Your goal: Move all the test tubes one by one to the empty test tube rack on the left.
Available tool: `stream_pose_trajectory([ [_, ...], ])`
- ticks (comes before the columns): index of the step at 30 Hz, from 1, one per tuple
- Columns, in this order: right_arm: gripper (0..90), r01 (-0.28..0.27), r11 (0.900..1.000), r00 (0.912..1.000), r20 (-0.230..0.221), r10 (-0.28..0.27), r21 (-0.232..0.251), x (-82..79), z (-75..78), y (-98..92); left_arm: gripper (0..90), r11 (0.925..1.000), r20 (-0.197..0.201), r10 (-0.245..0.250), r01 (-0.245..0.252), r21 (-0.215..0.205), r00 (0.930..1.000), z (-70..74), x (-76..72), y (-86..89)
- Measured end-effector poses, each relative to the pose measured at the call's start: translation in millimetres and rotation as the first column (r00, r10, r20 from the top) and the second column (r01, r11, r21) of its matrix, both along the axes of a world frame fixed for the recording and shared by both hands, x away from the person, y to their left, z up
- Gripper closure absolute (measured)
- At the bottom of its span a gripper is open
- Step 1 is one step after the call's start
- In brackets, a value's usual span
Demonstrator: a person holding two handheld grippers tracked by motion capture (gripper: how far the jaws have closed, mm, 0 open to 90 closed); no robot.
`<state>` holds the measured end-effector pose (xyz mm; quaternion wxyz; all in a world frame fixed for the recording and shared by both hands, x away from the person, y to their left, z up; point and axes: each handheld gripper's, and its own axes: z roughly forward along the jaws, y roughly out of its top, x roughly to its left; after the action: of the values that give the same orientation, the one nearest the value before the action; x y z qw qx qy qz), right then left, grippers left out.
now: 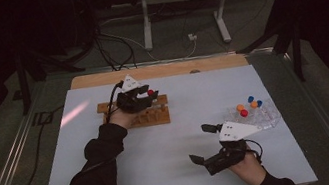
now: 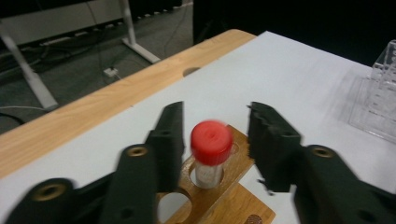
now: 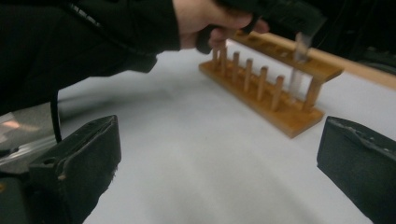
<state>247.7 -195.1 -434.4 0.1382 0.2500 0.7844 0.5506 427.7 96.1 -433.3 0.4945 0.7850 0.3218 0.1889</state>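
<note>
The lower part of the red-capped tube [image 2: 211,151] is hidden inside a hole of the wooden rack [image 2: 233,205], and the rack runs off the bottom edge in the left gripper view. The clear plastic rack [image 2: 378,105] is cut by the right edge there. In the right gripper view the left tool [image 3: 299,28] is motion-blurred and clipped by the top edge. The coloured caps [image 1: 248,105] are too small in the high view to count surely.

My black left gripper [image 2: 212,140] sits around a red-capped clear tube [image 2: 211,151] in the brown wooden rack [image 2: 233,205]. White table [image 1: 164,163]; orange, blue and red caps [image 1: 248,105].
</note>
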Motion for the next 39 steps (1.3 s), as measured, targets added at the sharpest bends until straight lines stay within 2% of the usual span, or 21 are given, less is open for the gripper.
stream_pose_trajectory([
  [2, 0.0, 0.008, 1.0, 0.9999, 0.01, -0.008, 0.003, -0.3, 3.3, -3.2, 37.3, 0.9998, 0.0, 0.015, -0.015, -0.011, 0.9999, 6.8, -3.4, 1.5],
  [3, 0.0, 0.014, 1.0, 0.9997, 0.018, -0.014, 0.01, -0.6, 6.6, -6.8, 35.6, 0.9997, 0.002, 0.006, -0.006, -0.023, 1.0, 10.2, -5.4, 3.0],
  [4, 0.0, 0.035, 0.999, 0.9987, 0.036, -0.035, 0.006, -1.3, 13.8, -15.4, 26.5, 0.9991, 0.006, 0.001, -0.001, -0.042, 1.0, 13.4, -8.0, 3.9],
  [5, 0.0, 0.035, 0.999, 0.9987, 0.036, -0.035, 0.006, -1.3, 13.8, -15.4, 26.5, 0.9985, 0.003, -0.01, 0.01, -0.055, 0.9999, 16.6, -10.5, 4.9],
  [7, 0.0, 0.066, 0.998, 0.9963, 0.056, -0.066, -0.005, -1.9, 20.6, -25.8, 18.1, 0.9957, 0.0, -0.037, 0.036, -0.085, 0.9993, 22.2, -16.3, 6.2],
  [10, 0.0, 0.141, 0.99, 0.9881, 0.063, -0.14, -0.013, -1.7, 29.8, -49.9, 8.0, 0.9929, 0.003, -0.073, 0.073, -0.094, 0.9973, 28.8, -27.0, 6.0],
  [11, 0.0, 0.141, 0.99, 0.9881, 0.063, -0.14, -0.013, -1.7, 29.8, -49.9, 8.0, 0.9941, 0.002, -0.073, 0.073, -0.08, 0.9973, 30.5, -31.0, 5.3],
  [12, 0.0, 0.181, 0.983, 0.9814, 0.069, -0.179, -0.017, -1.6, 32.2, -60.9, 2.5, 0.9943, 0.002, -0.079, 0.079, -0.072, 0.9969, 31.7, -34.9, 4.6],
  [14, 0.0, 0.201, 0.979, 0.9773, 0.072, -0.2, -0.014, -1.4, 33.0, -66.1, 2.1, 0.993, -0.007, -0.095, 0.094, -0.071, 0.9955, 33.5, -43.3, 4.1],
  [15, 0.0, 0.243, 0.97, 0.9671, 0.076, -0.242, -0.004, -0.8, 34.1, -75.7, 2.1, 0.991, -0.007, -0.107, 0.106, -0.081, 0.9942, 34.0, -47.8, 4.6],
  [17, 0.0, 0.258, 0.966, 0.9632, 0.076, -0.258, 0.003, -0.7, 34.0, -80.0, 2.1, 0.9889, -0.005, -0.121, 0.12, -0.087, 0.9926, 34.4, -56.6, 5.8],
  [18, 0.0, 0.279, 0.96, 0.9574, 0.079, -0.278, 0.002, -0.5, 33.4, -83.6, 2.1, 0.9865, -0.006, -0.134, 0.133, -0.096, 0.9909, 34.1, -61.0, 7.0],
  [19, 0.0, 0.319, 0.948, 0.9448, 0.084, -0.317, -0.015, -0.1, 30.3, -89.4, 2.1, 0.9851, -0.002, -0.14, 0.139, -0.101, 0.9901, 33.4, -65.6, 7.7],
  [20, 0.0, 0.335, 0.942, 0.9397, 0.078, -0.333, -0.015, 0.0, 27.9, -92.3, 2.1, 0.9835, -0.001, -0.149, 0.148, -0.104, 0.9888, 32.5, -70.0, 8.8],
  [23, 0.0, 0.356, 0.934, 0.9331, 0.067, -0.353, -0.036, 0.7, 21.7, -97.4, 2.1, 0.9791, 0.003, -0.172, 0.171, -0.111, 0.9851, 28.6, -82.7, 12.4],
  [25, 5.9, 0.386, 0.921, 0.9218, 0.063, -0.383, -0.056, 0.7, 14.2, -102.3, 2.1, 0.9776, 0.003, -0.178, 0.177, -0.114, 0.9841, 25.4, -90.4, 14.8],
  [29, 9.1, 0.433, 0.897, 0.9012, 0.026, -0.433, -0.083, 5.3, 0.4, -111.2, 2.1, 0.9767, 0.002, -0.184, 0.183, -0.112, 0.9828, 18.8, -103.1, 18.1],
  [31, 18.9, 0.455, 0.886, 0.89, 0.017, -0.456, -0.091, 8.0, -5.3, -114.8, 2.1, 0.9763, 0.007, -0.187, 0.186, -0.11, 0.9824, 16.7, -108.4, 18.9],
  [33, 22.4, 0.482, 0.871, 0.876, 0.023, -0.482, -0.095, 9.8, -10.1, -117.1, 2.1, 0.9729, 0.008, -0.199, 0.198, -0.12, 0.98, 15.7, -113.2, 19.4],
  [35, 29.6, 0.499, 0.859, 0.8646, 0.0, -0.502, -0.109, 13.3, -15.9, -118.8, 2.1, 0.9701, 0.007, -0.214, 0.214, -0.115, 0.9767, 15.0, -117.4, 18.3],
  [39, 37.8, 0.499, 0.858, 0.8636, -0.013, -0.504, -0.123, 16.2, -20.5, -117.0, 2.1, 0.9665, 0.011, -0.232, 0.231, -0.111, 0.9727, 13.6, -124.4, 15.9],
])
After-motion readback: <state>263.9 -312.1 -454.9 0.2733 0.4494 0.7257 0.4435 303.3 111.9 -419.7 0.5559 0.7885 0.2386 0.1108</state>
